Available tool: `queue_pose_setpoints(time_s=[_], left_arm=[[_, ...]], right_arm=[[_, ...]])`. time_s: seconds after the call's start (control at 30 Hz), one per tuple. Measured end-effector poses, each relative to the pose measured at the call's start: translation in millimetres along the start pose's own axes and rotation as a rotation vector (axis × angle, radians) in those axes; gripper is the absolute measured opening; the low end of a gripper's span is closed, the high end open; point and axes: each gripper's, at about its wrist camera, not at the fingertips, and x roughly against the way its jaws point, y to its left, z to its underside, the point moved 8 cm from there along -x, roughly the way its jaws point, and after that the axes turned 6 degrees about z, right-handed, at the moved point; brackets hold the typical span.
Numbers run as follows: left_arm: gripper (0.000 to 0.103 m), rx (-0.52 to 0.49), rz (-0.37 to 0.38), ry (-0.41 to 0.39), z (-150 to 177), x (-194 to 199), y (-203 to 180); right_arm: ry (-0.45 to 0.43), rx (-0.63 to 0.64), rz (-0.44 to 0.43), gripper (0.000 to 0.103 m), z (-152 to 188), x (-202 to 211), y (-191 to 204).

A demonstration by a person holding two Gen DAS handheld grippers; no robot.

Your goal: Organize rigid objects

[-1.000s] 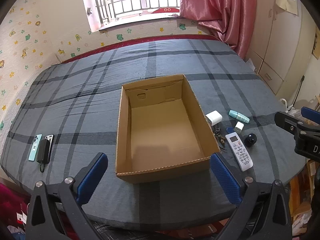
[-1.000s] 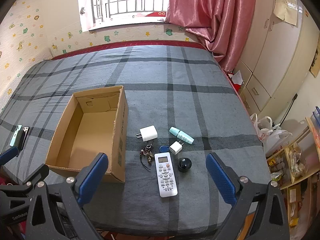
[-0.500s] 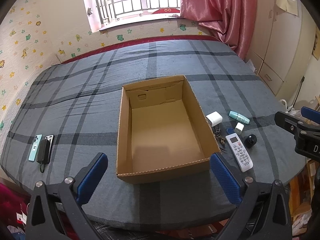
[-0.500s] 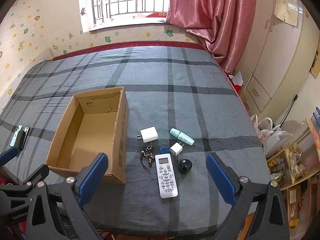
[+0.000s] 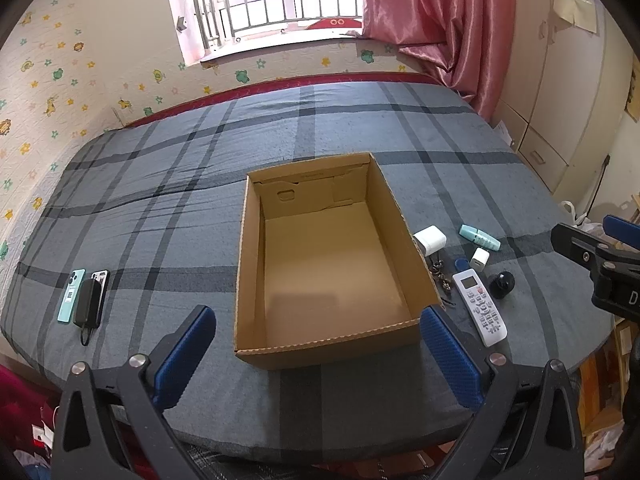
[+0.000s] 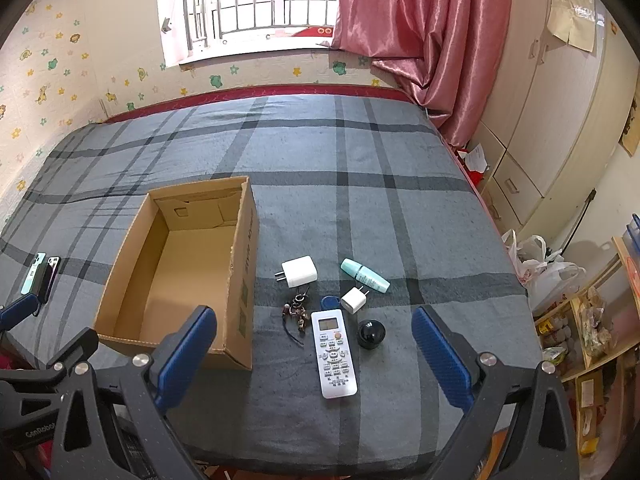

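left gripper [image 5: 318, 350] fingers spread wide, right gripper [image 6: 314, 350] likewise, both empty

Your left gripper [image 5: 318, 354] and right gripper [image 6: 314, 354] have black frames, silver screws and blue ribbed pads [image 6: 438, 356].

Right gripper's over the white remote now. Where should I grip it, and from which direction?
Take the white remote across its narrow width, about mid-body, coming straight down. It lies flat on the bed, buttons up, its long axis running roughly away from the right gripper, whose jaws stand wide open on either side. The black ball sits close on its right, so place that finger carefully.
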Motion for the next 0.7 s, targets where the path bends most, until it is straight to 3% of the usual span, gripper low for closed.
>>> queue_pose_setpoints(time_s=[0.7], left_arm=[[0.103,-0.008,0.007,0.004,-5.6,-2.4,-2.1]], right_arm=[[0.006,0.002,-0.002,0.100,-0.9,-1.5,0.1]])
